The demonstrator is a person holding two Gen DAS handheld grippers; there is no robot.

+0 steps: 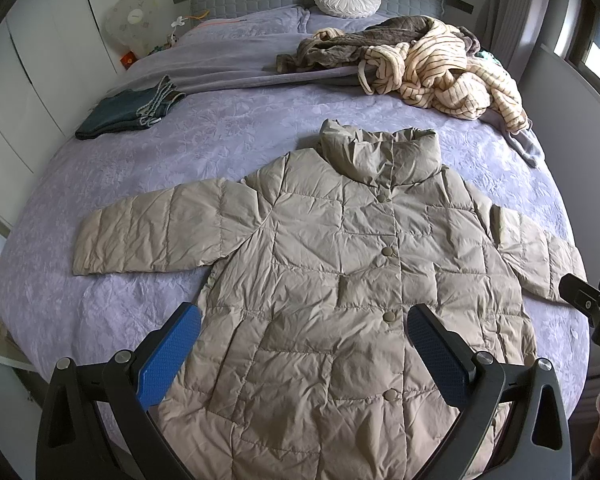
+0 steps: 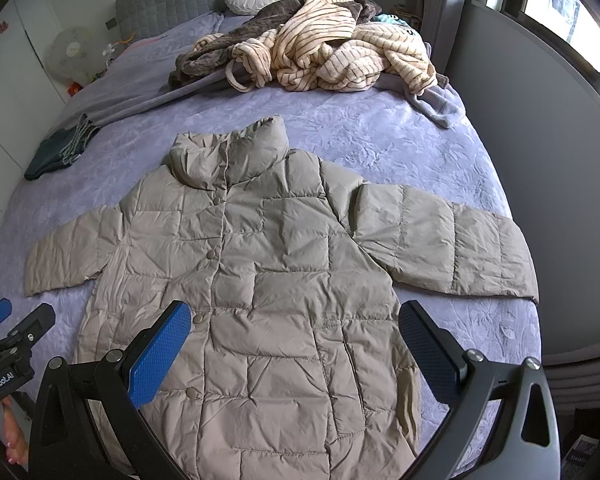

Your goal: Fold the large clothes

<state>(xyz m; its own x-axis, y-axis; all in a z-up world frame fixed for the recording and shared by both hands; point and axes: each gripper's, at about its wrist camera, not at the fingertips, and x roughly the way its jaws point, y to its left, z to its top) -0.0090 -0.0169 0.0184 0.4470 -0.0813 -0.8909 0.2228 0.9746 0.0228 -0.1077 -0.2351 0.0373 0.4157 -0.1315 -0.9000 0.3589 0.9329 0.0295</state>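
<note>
Two tongs, your left tongs [image 1: 304, 344] and right tongs [image 2: 296, 340], both hover with pads spread apart and empty over the lower half of the beige puffer jacket [image 1: 340, 280], which lies flat, buttoned, face up, sleeves out sideways, near the foot edge of the bed [image 1: 228, 128]. No fold started on it, so both sleeves and the body are still yours to do; folded jeans [image 1: 120, 114] sit at the bed's left edge, looks done, while the striped robe pile [image 1: 440, 72] near the headboard's right corner stays unfolded. No containers in view.

Beige quilted jacket [image 1: 340, 280] flat, buttoned, sleeves spread.
</note>
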